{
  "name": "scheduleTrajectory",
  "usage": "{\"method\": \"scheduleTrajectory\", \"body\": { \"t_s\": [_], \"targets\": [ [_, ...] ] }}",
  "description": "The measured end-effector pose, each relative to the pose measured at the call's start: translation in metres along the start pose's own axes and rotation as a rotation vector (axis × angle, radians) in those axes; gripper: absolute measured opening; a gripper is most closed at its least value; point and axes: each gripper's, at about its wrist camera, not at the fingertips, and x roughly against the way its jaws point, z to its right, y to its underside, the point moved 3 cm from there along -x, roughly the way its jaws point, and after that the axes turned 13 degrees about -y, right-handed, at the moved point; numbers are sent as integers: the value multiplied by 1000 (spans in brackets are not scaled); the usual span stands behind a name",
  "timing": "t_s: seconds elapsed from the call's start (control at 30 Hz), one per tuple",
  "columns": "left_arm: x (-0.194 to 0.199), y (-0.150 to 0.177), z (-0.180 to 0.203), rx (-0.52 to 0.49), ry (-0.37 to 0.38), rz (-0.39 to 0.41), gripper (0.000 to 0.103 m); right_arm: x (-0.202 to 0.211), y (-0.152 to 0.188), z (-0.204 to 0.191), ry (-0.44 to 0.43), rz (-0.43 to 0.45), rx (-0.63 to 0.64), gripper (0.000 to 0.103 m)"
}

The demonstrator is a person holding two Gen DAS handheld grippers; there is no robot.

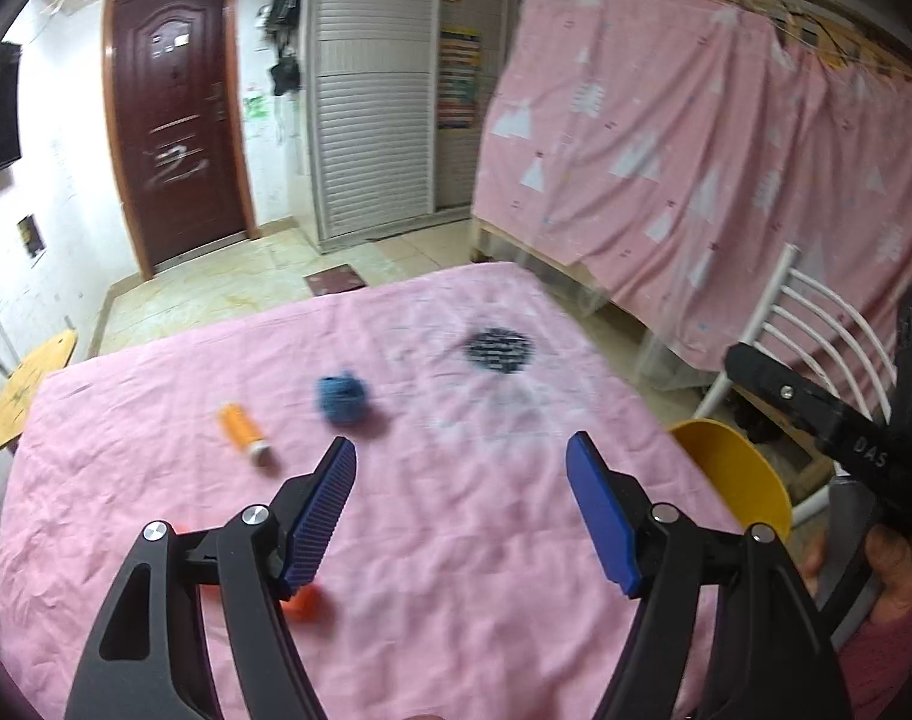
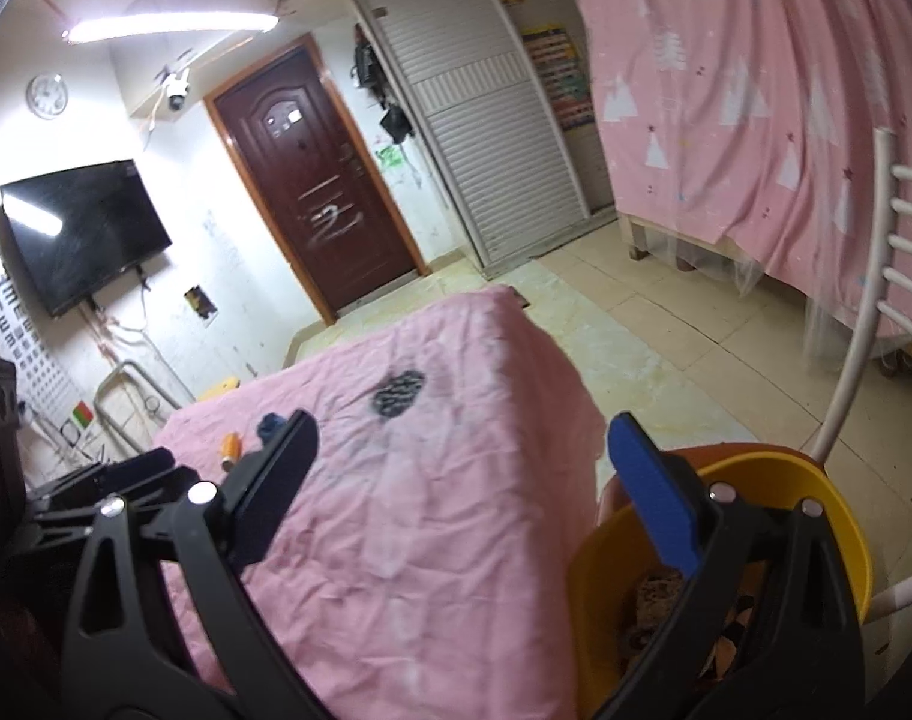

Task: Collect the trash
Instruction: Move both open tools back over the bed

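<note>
Both the left gripper [image 1: 461, 468] and right gripper [image 2: 462, 474] are hovering with fingers spread and empty over the pink counter [image 1: 456, 540] — the blue wad [image 1: 341, 399] and orange bottle [image 1: 242, 434] lying ahead — risking the round bottle rolling off if nudged.

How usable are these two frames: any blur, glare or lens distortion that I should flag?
Left wrist view: motion blur softens the blue yarn ball, the orange spool and the pink tablecloth; dark fisheye corners. Right wrist view: sharper, but the ceiling light blows out, its glare streaks the TV, and the door bows.
</note>
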Motion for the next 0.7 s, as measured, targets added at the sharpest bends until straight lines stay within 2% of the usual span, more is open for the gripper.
{"method": "scheduleTrajectory", "body": {
  "t_s": [0.3, 0.53, 0.6, 0.7],
  "targets": [
    [-7, 9, -58, 69, -46, -17, 66, -35, 2, -36, -23, -62, 56, 94],
    [-17, 17, -84, 94, -60, -40, 69, -67, 3, -66, -68, -115, 101, 95],
    [-20, 20, -90, 95, -66, -47, 76, -75, 4, -72, -85, -131, 109, 95],
    [-25, 25, -96, 88, -71, -51, 82, -86, 5, -83, -98, -153, 133, 95]
  ]
}}
